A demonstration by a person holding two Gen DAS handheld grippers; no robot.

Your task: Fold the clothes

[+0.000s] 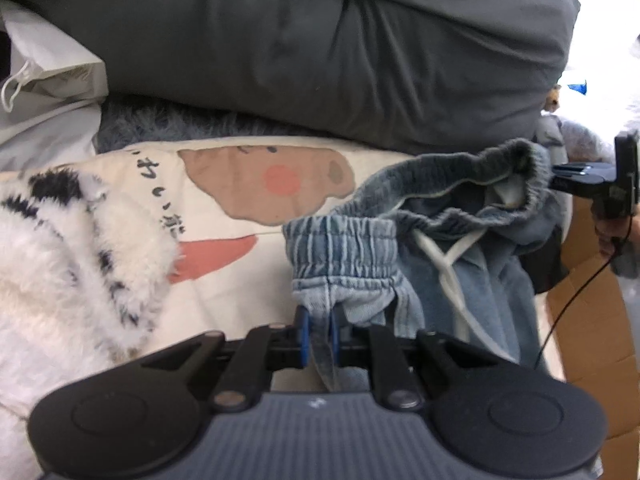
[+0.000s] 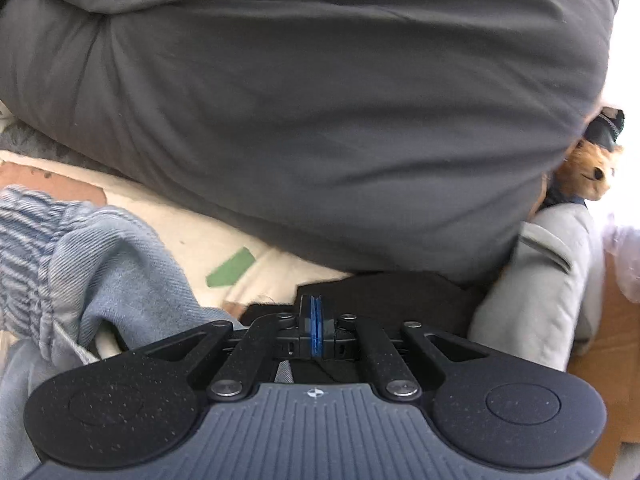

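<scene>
- The left gripper (image 1: 319,334) pinches a fold of the blue denim trousers (image 1: 400,256) between its blue-padded fingers (image 1: 304,334), at the gathered elastic waistband (image 1: 340,248).
- The right gripper (image 2: 316,330) has its fingers pressed together, the blue pads meeting; in the left wrist view it (image 1: 560,176) grips the far right edge of the same waistband, which stretches open between the two grippers.
- A white drawstring (image 1: 444,264) hangs crossed inside the open waist of the trousers.
- The trousers hang above a cream bedsheet (image 1: 224,280) printed with a brown cartoon face, a pink cheek and dark lettering; a green patch (image 2: 232,268) shows in the right wrist view.
- A white and black fluffy garment (image 1: 60,264) lies on the bed at near left.
- A large dark grey duvet (image 1: 320,48) is heaped across the far side of the bed.
- A white bag (image 1: 52,68) sits at far left, beside the duvet.
- At right, a light grey cushion (image 2: 548,280) rests below the duvet's edge, with a brown plush toy (image 2: 592,172) just beyond it.
- Brown cardboard (image 1: 596,320) shows at the right edge, crossed by a thin black cable (image 1: 568,308).
</scene>
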